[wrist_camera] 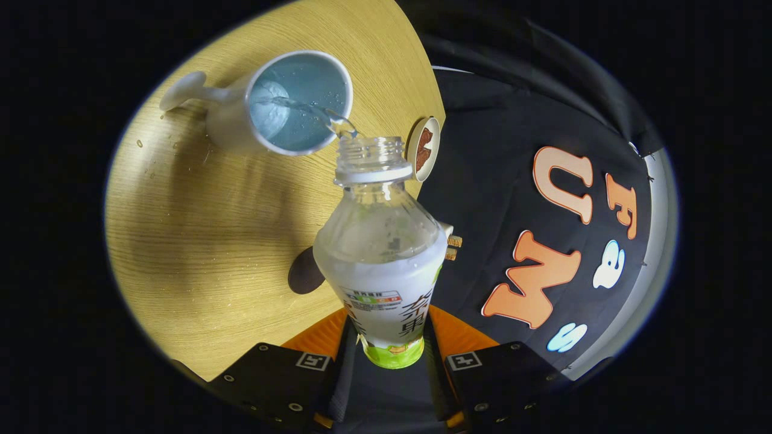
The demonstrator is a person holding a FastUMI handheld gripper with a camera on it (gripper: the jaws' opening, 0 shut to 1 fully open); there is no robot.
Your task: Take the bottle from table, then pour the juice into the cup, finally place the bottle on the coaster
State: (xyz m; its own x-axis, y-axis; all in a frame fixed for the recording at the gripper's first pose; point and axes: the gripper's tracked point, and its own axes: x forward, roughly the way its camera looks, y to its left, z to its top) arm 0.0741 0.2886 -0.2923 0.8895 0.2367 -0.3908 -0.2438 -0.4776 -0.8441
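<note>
While my gripper (pixel 386 355) clamps both fingers on the bottle (pixel 381 265) at its labelled lower body, I hold it tilted with the open neck toward the cup (pixel 289 105). Clear liquid runs from the mouth into the cup, which stands on the wooden table (pixel 199 241). Just beside the bottle's neck sits a round coaster (pixel 424 149). Small droplets dot the wood near the cup.

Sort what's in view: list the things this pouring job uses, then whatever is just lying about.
For the job:
- bottle, uncapped, tilted, held between the jaws of the gripper
- cup, taking the stream from the bottle's mouth
- coaster, near the table's edge, beyond the bottle

Lying about:
- dark round thing on the table beside the bottle; what it is, I cannot tell
</note>
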